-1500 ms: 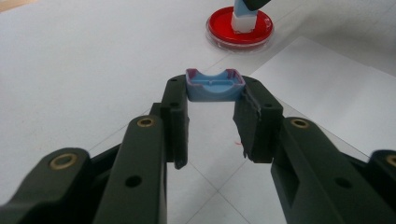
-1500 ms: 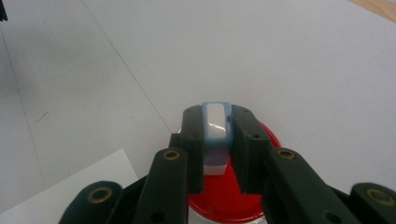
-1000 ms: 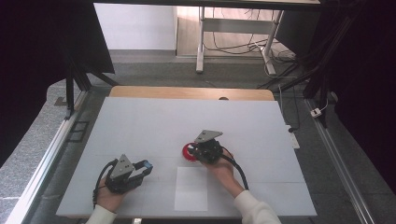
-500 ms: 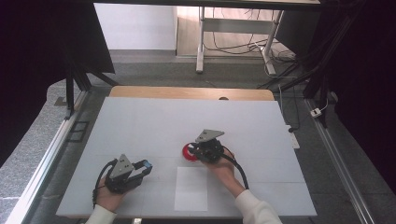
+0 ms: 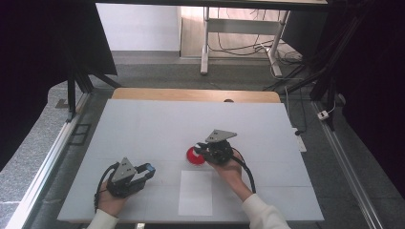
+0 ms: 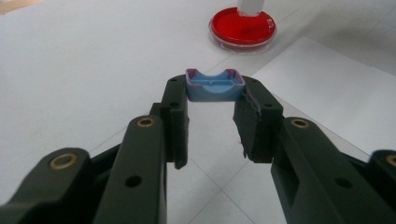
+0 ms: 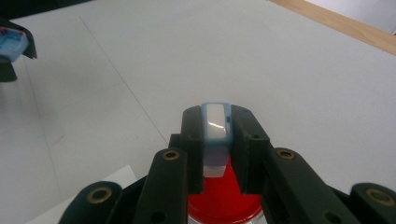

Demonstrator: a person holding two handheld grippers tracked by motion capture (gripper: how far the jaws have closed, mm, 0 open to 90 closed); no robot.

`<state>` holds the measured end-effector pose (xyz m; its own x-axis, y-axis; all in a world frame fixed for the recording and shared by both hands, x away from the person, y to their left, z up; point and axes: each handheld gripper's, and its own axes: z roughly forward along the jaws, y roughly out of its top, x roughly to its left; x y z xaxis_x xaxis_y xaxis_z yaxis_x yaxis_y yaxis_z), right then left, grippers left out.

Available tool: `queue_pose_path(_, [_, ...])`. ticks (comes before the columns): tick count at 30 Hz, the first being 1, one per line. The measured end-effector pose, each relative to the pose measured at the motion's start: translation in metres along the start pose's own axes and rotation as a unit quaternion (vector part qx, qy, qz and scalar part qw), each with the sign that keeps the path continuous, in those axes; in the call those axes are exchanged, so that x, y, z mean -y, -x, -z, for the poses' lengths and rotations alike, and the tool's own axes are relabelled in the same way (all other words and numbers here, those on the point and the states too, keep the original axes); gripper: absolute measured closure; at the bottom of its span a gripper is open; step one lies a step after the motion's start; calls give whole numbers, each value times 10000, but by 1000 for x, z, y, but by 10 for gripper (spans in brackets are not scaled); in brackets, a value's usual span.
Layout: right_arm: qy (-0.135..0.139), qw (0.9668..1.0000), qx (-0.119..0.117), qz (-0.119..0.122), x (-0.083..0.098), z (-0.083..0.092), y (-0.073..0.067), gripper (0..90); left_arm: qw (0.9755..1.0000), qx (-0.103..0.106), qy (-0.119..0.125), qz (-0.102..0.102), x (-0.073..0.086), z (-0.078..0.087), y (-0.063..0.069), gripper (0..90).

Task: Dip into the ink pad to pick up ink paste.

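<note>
Hovering directly above the red dish (image 5: 195,155), the right tool (image 5: 204,150) is the nearer of the two to it; in the right gripper view the dish (image 7: 224,200) lies straight below the jaws, so the coming move is likely a short descent rather than a reach; the right tool (image 7: 215,140) is clamped on a pale blue-white piece (image 7: 215,135) held upright, its long axis running down toward the dish; the left tool (image 5: 143,171) rests well apart, near the counter's (image 5: 143,124) front left, pointing toward the dish; in the left gripper view its jaws grip a small blue tray-shaped block (image 6: 215,85) by its two ends, with the dish (image 6: 243,25) ahead and to the right; a white sheet (image 5: 196,192) lies just in front of the dish.
</note>
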<state>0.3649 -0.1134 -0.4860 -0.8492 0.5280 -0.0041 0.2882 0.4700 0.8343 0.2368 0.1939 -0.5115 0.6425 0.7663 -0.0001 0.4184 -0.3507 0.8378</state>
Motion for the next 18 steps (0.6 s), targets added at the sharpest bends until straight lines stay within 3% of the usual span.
queue_pose_path(3, [77, 9998, -126, -137, -1, 3, 1, 754, 10000, 14, -11, -10, 0, 0, 0, 655])
queue_pose_path(18, [261, 9993, -228, -130, -3, 10, -1, 754, 10000, 15, 5, -8, 0, -1, 0, 655])
